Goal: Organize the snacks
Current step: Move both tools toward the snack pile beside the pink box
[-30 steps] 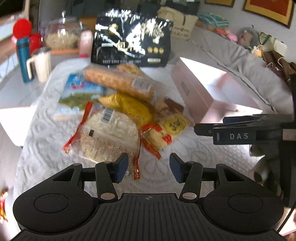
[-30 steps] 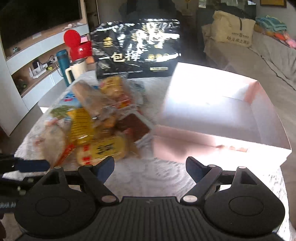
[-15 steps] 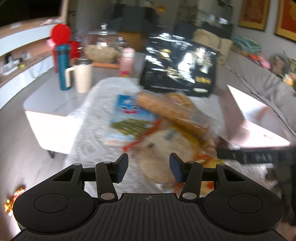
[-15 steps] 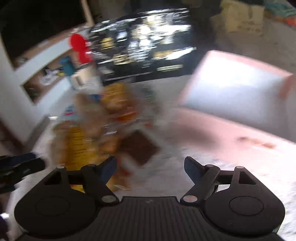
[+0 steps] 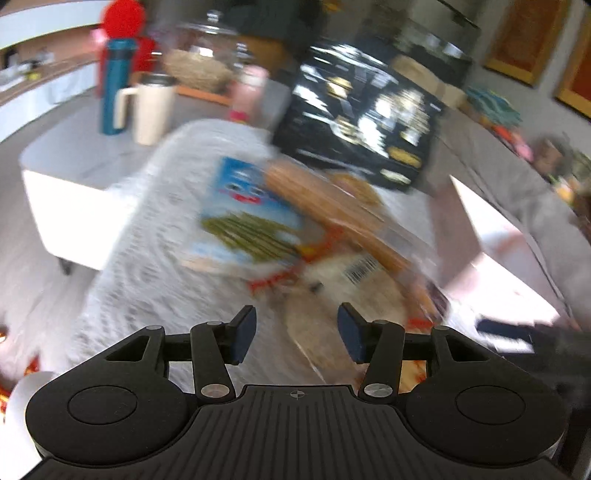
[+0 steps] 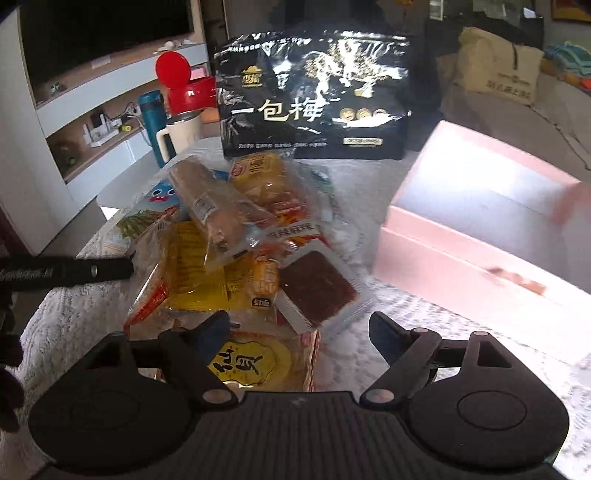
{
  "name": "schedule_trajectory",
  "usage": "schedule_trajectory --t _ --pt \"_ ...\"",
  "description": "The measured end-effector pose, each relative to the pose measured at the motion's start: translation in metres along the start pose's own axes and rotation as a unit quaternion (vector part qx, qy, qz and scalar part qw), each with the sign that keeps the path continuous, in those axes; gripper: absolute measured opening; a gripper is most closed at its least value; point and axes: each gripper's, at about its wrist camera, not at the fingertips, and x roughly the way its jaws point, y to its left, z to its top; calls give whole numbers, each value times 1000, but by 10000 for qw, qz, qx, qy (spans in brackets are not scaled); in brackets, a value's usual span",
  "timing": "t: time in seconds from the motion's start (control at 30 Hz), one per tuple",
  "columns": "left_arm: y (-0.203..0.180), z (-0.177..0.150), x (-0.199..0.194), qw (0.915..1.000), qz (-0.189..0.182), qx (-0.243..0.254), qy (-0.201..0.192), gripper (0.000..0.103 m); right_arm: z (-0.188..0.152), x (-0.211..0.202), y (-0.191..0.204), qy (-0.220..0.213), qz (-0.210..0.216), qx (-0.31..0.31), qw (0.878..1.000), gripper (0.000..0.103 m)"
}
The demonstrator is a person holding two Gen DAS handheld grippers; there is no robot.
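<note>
Pointing down over snack pile (image 6: 236,251) on white cloth (image 5: 147,258) — right gripper (image 6: 299,332) hovering wide open, nothing between jaws. Left gripper (image 5: 297,332) tilting down at pile's left edge — jaws half open, gripping nothing. Pink box (image 6: 480,229) sitting open, just right of pile.

the left tongs (image 5: 296,334) stand parted and empty. beyond them a blurred snack pile (image 5: 317,236) lies beside a pink box (image 5: 491,240).

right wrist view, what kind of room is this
Most likely a home living room: a large dark TV above a low media shelf on the left, a grey sofa with a cushion at the back, and a cloth-covered table of snacks.
</note>
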Motion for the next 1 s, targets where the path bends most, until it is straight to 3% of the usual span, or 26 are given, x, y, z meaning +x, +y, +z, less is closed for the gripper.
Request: schedule_trajectory --t 0.1,0.27,0.43,0.57,0.67,0.87,1.0 --pt "-12 -4 -5 9997 -165 179 71 54 -2 -15 8 -112 145 -83 9998 83" --pt "-18 -4 -13 9986 358 367 -123 54 -13 -17 33 38 431 -351 9984 83" --pt "-15 -3 -18 9957 718 575 -116 54 -21 -12 29 -2 -250 -656 9975 83" --pt "-6 -6 -14 9945 886 545 -74 54 -28 -15 12 -131 -1042 -732 9918 83" --pt "-1 -2 -7 9963 760 379 -138 54 -33 -11 -5 14 -951 -473 9943 83" --pt "24 7 6 9973 351 -631 -97 55 -45 -11 -22 -227 -646 194 9975 84" --pt "15 10 13 9977 -165 -647 95 54 -49 -11 -22 -357 -653 208 9970 86"
